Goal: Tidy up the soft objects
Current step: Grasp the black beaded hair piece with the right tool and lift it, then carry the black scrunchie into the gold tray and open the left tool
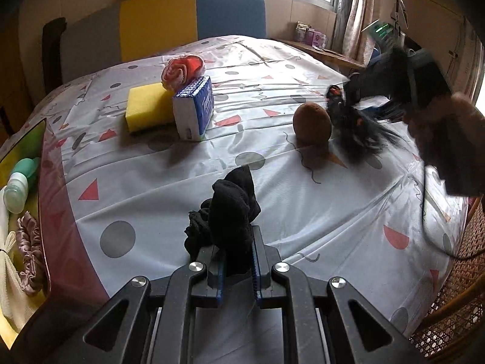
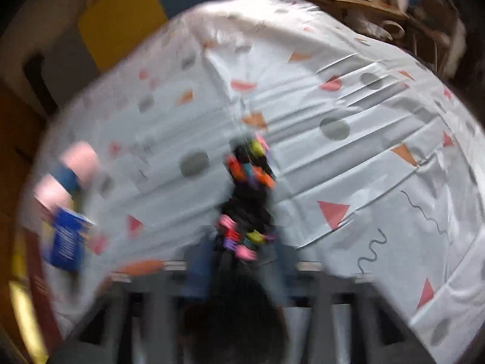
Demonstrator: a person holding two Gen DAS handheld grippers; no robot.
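My left gripper (image 1: 238, 261) is shut on a bunched black sock (image 1: 232, 209), which rises from its jaws just above the patterned tablecloth (image 1: 303, 212). At the right, a hand (image 1: 448, 139) holds my right gripper (image 1: 342, 100) low over the table, next to a brown egg-shaped object (image 1: 312, 123). A black fuzzy item with bright bits (image 1: 360, 133) trails from it. In the blurred right wrist view the same item (image 2: 248, 194) lies between the fingers of my right gripper (image 2: 242, 245), which seem to press on its near end.
A yellow sponge (image 1: 148, 109), a blue and white tissue pack (image 1: 195, 109) and a pink rolled cloth (image 1: 182, 69) sit at the far left. A red-rimmed tray (image 1: 45, 163) at the left edge holds green bottles (image 1: 21, 182), a scrunchie (image 1: 28, 251) and white cloth. A wicker chair (image 1: 454, 318) stands at the right.
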